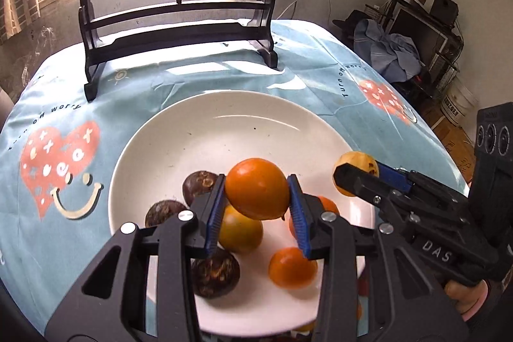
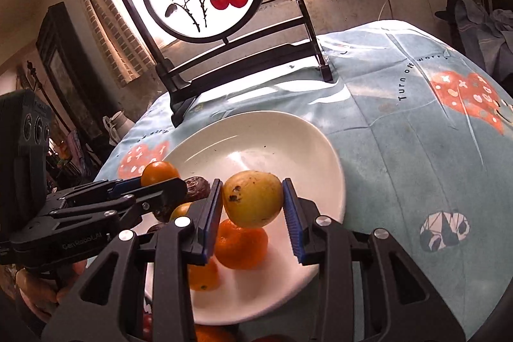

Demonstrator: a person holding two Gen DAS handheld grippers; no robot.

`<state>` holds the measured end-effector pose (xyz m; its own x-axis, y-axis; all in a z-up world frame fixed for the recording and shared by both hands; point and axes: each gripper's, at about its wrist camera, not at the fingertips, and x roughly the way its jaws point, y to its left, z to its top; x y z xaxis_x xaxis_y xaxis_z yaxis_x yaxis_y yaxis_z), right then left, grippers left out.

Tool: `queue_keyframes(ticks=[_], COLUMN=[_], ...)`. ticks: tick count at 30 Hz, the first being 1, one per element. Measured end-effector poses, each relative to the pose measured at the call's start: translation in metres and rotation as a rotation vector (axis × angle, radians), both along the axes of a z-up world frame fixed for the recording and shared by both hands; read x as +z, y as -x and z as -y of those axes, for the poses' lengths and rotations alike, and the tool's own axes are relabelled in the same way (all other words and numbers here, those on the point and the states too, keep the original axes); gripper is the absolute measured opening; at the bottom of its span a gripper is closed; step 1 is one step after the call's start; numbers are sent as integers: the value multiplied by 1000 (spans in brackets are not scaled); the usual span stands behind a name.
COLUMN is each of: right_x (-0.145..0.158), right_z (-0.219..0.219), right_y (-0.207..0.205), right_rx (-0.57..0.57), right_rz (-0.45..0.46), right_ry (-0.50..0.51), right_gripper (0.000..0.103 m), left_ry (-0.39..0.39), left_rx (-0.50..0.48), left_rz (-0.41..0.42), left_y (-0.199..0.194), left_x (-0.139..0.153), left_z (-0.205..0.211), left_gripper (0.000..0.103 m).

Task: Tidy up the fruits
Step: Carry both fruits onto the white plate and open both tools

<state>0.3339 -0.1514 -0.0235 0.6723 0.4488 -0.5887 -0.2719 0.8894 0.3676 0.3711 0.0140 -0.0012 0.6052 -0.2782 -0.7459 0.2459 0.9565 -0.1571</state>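
Both tools carry fruit above the white plate (image 1: 179, 130), seemingly to add it to the pile. The left gripper (image 1: 256, 197) is clamped on an orange fruit (image 1: 256, 188); at its 3 o'clock, the right gripper (image 2: 253, 201) pinches a spotted yellow fruit (image 2: 253, 197). Below lie tangerines (image 1: 292, 268) and dark brown fruits (image 1: 214, 278), crowding the plate's 6 o'clock half; its 12 o'clock half is bare. Beyond, a painted screen (image 1: 179, 31) stands on the tablecloth (image 1: 320, 60).

One white plate (image 1: 205, 130) sits on the worktop. Three dark brown fruits (image 1: 200, 185) lie on it, with three orange fruits (image 1: 292, 267) visible. Each of two tools (image 1: 256, 197) holds one more: an orange one (image 1: 256, 188) and a yellow one (image 2: 252, 198).
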Motion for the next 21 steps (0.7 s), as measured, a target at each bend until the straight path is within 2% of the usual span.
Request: queue_keyframes(ticks=[4,9,12,14,18,21], right_x=[-13,-16,-9,1,16,17], right_z=[-5,-9,-5,-3,4,10], right_y=[-15,-21,-15,-7,12,36], right_rx=[21,44,51,41,50,66], right_rz=[-44,-70,-54,-26,3,17], right_ry=[31,64,40,35,19,52], right_gripper=[37,39,43,51,51,51], left_ry=[-46,-80,-68,-45,-30,-57], left_rx=[1,-12,26,45,72,64], left_rz=[-60,-102,-72,-51,3,28], left_y=[-30,-43,-34,-22,17,57], left_x=[-19,-33,-22,-11,9,12], left_z=[9,14,10,3,-11,-16], left_gripper=[38,39,68,73,88,90])
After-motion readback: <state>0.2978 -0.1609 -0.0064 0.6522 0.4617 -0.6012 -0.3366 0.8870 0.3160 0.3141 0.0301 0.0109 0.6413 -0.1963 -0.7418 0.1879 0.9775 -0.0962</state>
